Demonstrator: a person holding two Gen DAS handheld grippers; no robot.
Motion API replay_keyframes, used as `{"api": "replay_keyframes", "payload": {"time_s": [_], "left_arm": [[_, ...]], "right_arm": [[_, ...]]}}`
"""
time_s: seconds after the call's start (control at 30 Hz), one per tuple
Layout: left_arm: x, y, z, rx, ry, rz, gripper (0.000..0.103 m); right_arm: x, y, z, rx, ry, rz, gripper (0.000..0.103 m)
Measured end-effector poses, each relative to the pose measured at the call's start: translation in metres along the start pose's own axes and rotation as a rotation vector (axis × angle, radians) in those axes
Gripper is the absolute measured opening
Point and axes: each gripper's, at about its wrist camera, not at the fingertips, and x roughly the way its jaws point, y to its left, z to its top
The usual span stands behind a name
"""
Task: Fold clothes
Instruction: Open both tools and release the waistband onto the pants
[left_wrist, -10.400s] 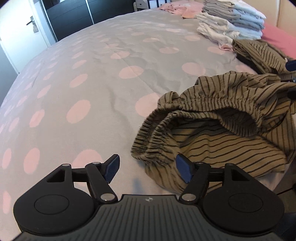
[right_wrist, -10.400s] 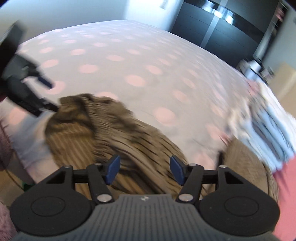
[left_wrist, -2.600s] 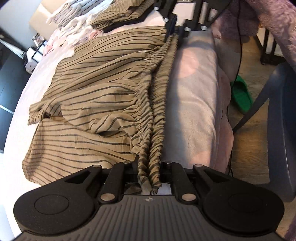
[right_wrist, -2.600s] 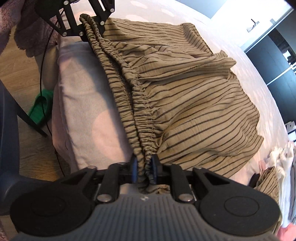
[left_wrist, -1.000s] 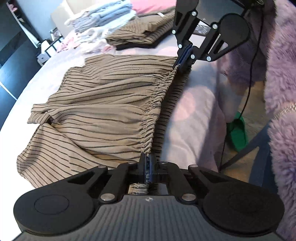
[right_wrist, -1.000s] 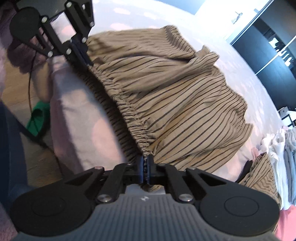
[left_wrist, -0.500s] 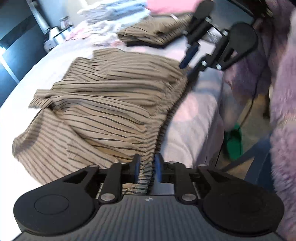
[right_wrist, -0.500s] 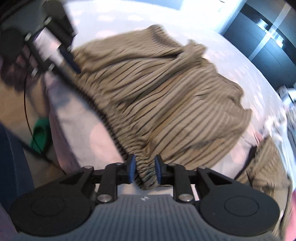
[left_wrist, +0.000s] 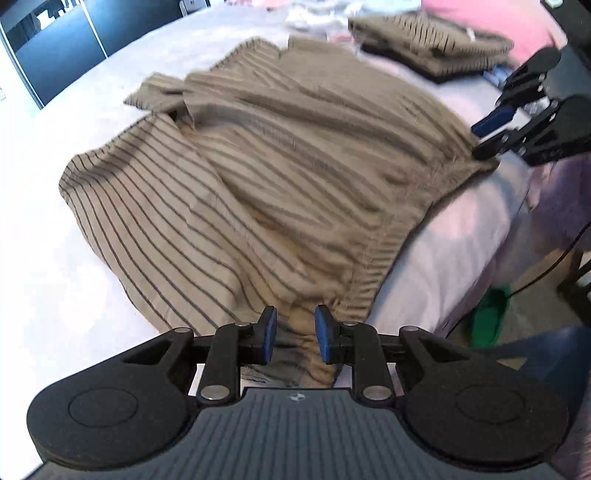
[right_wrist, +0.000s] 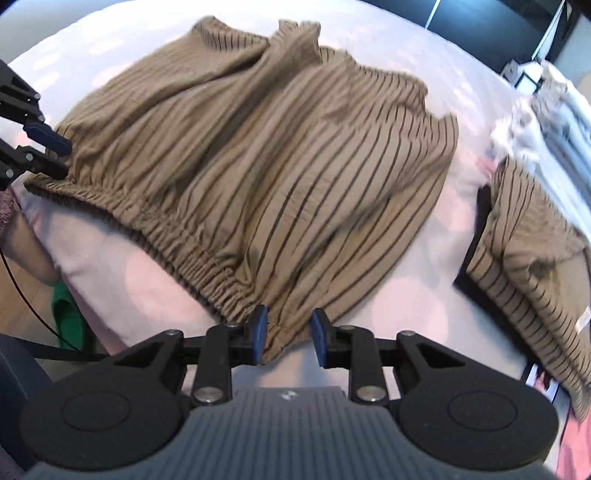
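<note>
A brown striped garment with an elastic waistband (left_wrist: 280, 177) lies spread on the bed, waistband along the bed's near edge; it also shows in the right wrist view (right_wrist: 280, 162). My left gripper (left_wrist: 291, 334) is open, its jaws either side of one waistband corner without gripping it. My right gripper (right_wrist: 286, 334) is open at the other waistband corner. Each gripper shows in the other's view: the right one (left_wrist: 495, 133) at the far right, the left one (right_wrist: 48, 155) at the far left.
A folded striped garment (left_wrist: 432, 40) lies beyond on the bed, also in the right wrist view (right_wrist: 532, 266), with a stack of folded light clothes (right_wrist: 546, 110) behind it. The bedspread (right_wrist: 122, 258) is grey with pink dots. A green slipper (left_wrist: 487, 317) and cable lie on the floor.
Both grippers have opened and let go of the waistband. The garment has dropped flat onto the bed and both grippers have backed off a little.
</note>
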Motion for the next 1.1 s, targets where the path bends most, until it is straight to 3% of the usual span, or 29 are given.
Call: {"api": "replay_keyframes", "payload": {"time_s": [0.03,0.1,0.23,0.33,0.43,0.5,0.6,1.1], "left_arm": [[0.001,0.000,0.001,0.000,0.006,0.004,0.021],[-0.001,0.003,0.001,-0.010,-0.008,0.006,0.021],[-0.010,0.010,0.001,-0.071,-0.078,0.013,0.021],[-0.005,0.013,0.005,-0.103,-0.066,-0.001,0.021],[0.003,0.014,0.010,-0.098,-0.033,0.003,0.021],[0.006,0.014,0.009,-0.110,-0.007,-0.006,0.021],[0.008,0.015,0.008,-0.120,0.011,-0.015,0.021],[0.008,0.017,0.004,-0.124,0.006,-0.018,0.021]], "right_arm": [[0.000,-0.002,0.000,0.022,0.001,-0.005,0.036],[-0.002,-0.007,0.001,0.072,-0.002,-0.025,0.059],[0.000,-0.026,0.001,0.244,0.015,0.021,0.063],[0.011,-0.037,0.002,0.379,0.066,0.077,0.058],[0.018,-0.040,0.001,0.453,0.084,0.129,0.042],[0.018,-0.036,0.003,0.473,0.080,0.141,0.023],[0.017,-0.031,0.009,0.493,0.073,0.136,0.014],[-0.013,-0.011,0.071,0.548,-0.073,0.152,0.011]]}}
